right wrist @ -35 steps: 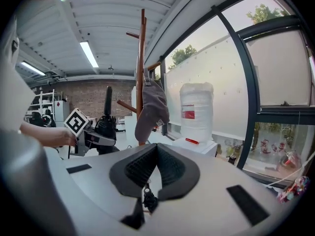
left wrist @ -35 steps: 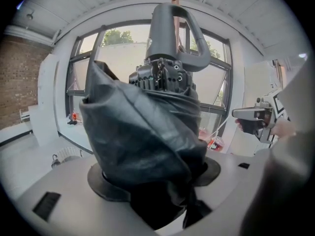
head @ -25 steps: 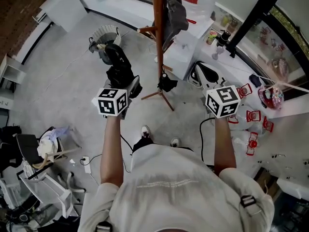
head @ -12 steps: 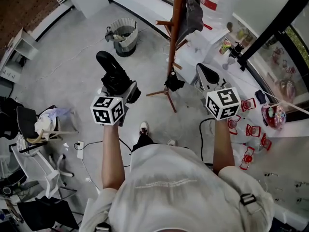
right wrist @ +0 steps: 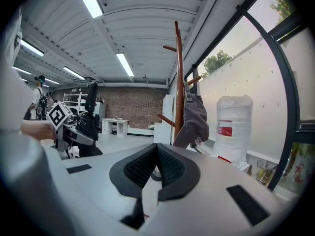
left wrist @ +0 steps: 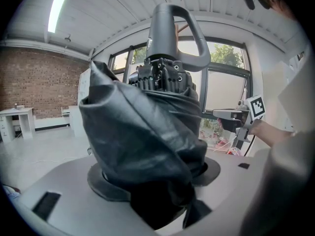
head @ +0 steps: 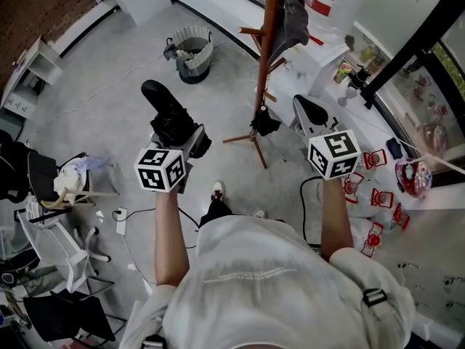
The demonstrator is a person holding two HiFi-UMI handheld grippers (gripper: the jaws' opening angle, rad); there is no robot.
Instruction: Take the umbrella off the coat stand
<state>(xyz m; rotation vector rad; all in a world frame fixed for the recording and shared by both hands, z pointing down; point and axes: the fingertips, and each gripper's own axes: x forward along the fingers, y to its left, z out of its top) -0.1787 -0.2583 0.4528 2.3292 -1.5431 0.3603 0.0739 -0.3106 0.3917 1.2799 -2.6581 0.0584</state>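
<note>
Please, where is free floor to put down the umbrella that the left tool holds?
Bare floor lies between the bin, the cluttered chair and the umbrella. It is crowded right of the coat stand, with red objects.

Coat stand (head: 266, 64) from above and beside

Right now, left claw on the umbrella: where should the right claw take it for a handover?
The loop handle: it stands clear above the left claw, which is shut on the folded umbrella lower down. I'd open the right claw, shut and empty, and come from the person's right, jaws across the handle's straight side.
</note>
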